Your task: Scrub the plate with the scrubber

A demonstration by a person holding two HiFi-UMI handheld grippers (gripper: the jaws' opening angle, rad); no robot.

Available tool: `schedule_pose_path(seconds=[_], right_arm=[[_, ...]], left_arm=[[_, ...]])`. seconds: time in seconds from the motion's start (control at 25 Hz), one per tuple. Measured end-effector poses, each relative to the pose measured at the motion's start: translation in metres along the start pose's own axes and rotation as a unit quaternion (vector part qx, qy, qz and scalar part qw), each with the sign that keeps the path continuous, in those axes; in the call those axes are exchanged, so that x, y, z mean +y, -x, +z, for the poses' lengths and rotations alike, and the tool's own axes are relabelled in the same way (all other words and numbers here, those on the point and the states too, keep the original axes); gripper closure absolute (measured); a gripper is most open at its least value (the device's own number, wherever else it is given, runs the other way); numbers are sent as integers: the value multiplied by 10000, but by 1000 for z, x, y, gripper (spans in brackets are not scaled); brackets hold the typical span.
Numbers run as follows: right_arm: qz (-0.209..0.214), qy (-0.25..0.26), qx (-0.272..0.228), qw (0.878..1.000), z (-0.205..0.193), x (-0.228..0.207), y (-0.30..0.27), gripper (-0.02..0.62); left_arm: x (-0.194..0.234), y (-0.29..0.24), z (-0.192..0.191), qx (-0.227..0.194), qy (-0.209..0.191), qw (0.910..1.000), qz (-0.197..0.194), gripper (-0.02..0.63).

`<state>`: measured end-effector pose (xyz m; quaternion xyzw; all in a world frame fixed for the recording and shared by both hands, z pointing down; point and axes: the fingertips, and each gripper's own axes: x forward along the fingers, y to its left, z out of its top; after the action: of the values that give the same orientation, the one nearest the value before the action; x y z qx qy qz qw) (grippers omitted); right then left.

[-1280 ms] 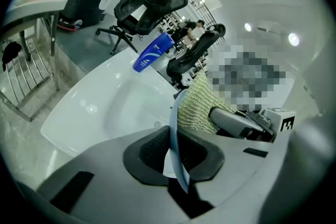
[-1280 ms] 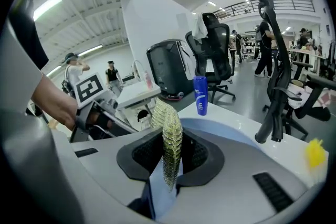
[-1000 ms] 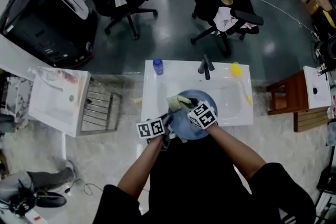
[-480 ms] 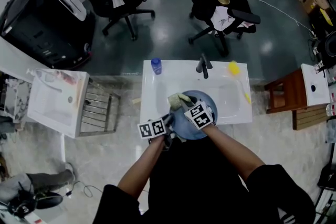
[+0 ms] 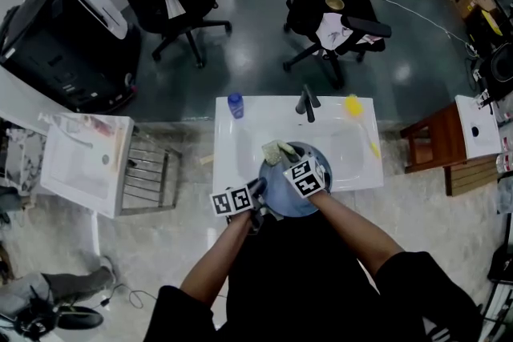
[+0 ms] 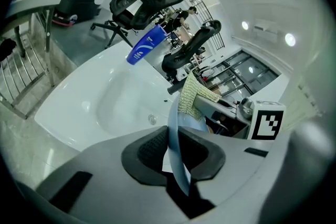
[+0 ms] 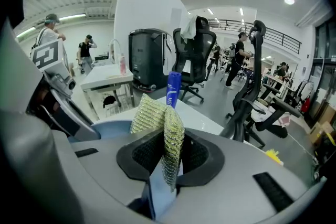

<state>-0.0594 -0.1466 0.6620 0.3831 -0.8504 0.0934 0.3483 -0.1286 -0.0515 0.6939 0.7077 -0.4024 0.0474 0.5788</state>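
Person stands at a white sink (image 5: 237, 158), one gripper in each hand, both over the basin.

Left gripper (image 6: 177, 151): jaws narrow, clamped on the rim of the blue plate (image 6: 172, 122). The rim runs edge-on straight through the gap between the pads. The plate is held tilted over the basin, on the side nearest the person, not lying flat in it.

Right gripper (image 7: 170, 153): jaws closed on the scrubber (image 7: 169, 136), a yellow-green mesh pad folded and pinched between the pads, its free end sticking up past the fingertips. From the head view, the scrubber sits at the far edge of the plate, just ahead of the right gripper's marker cube. It meets the plate's face near the upper rim.

The two grippers are close together, with the left at the plate's near-left edge and the right above the plate.

Behind the basin are a blue bottle (image 5: 235, 102) at the left corner, a dark faucet (image 5: 308, 102) at centre and a yellow brush (image 5: 354, 105) to the right.
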Motion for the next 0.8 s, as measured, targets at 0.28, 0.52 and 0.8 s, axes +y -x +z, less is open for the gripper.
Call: schedule_pose_path(seconds=[0.28, 0.52, 0.8], right_arm=[[-222, 159, 76, 9996, 0, -10, 0, 531], [-493, 140, 124, 9986, -5, -22, 4, 531], [-704, 86, 129, 9974, -8, -32, 7, 531]], left_arm=[[1, 3, 1, -73, 60, 10000, -12, 563], [3, 7, -3, -76, 121, 9999, -42, 561], [2, 6, -2, -110, 102, 9999, -58, 558]])
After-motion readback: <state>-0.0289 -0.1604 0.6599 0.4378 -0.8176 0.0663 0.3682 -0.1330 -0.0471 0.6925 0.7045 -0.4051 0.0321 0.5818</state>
